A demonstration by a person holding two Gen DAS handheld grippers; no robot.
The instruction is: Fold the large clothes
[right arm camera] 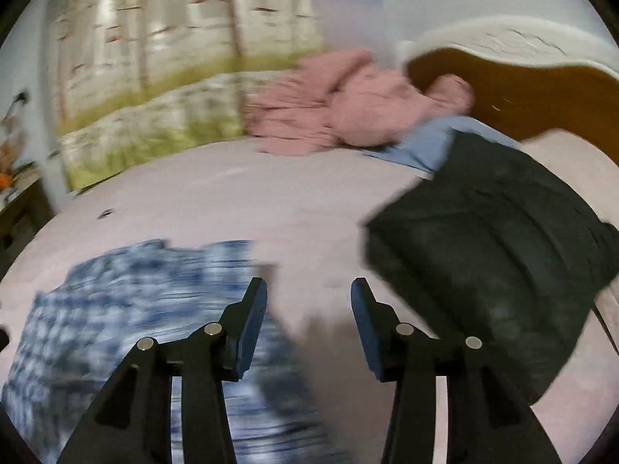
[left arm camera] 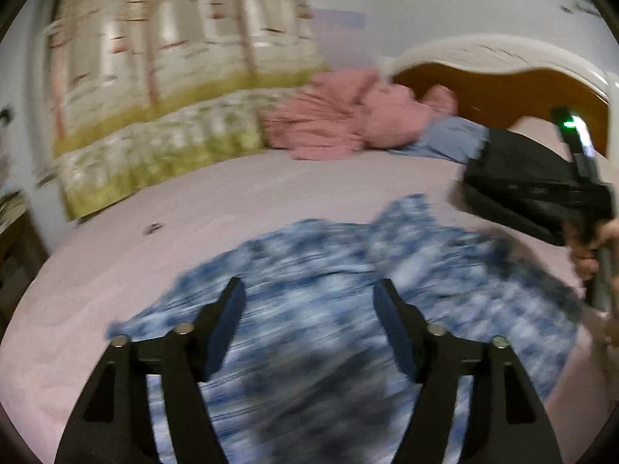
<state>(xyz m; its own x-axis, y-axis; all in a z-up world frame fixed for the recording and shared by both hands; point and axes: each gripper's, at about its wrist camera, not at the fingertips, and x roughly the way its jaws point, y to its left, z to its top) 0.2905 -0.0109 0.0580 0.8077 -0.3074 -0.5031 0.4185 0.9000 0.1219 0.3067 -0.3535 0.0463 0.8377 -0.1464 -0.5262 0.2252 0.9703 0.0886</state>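
The left hand-held gripper point(left arm camera: 309, 301) hangs over the blue plaid shirt point(left arm camera: 329, 309), its fingers spread apart with nothing between them. The right hand-held gripper point(right arm camera: 308, 301) is likewise apart and empty, above the pink bed sheet point(right arm camera: 240, 208), with the shirt's point(right arm camera: 127, 309) edge under its left finger. The shirt lies spread on the sheet point(left arm camera: 116, 255), blurred in both views. To the right of the shirt, apart from it, lies a dark folded garment point(right arm camera: 487, 255). In the left view the right hand-held gripper's black body point(left arm camera: 537, 193) shows a green light, gripped by a hand point(left arm camera: 597, 247). Farther back, a blue cloth point(right arm camera: 433, 143) lies partly under the dark garment, then a pink heap point(right arm camera: 348, 108) against the headboard point(right arm camera: 541, 85). A tree-print curtain point(right arm camera: 162, 58) hangs at the far side.
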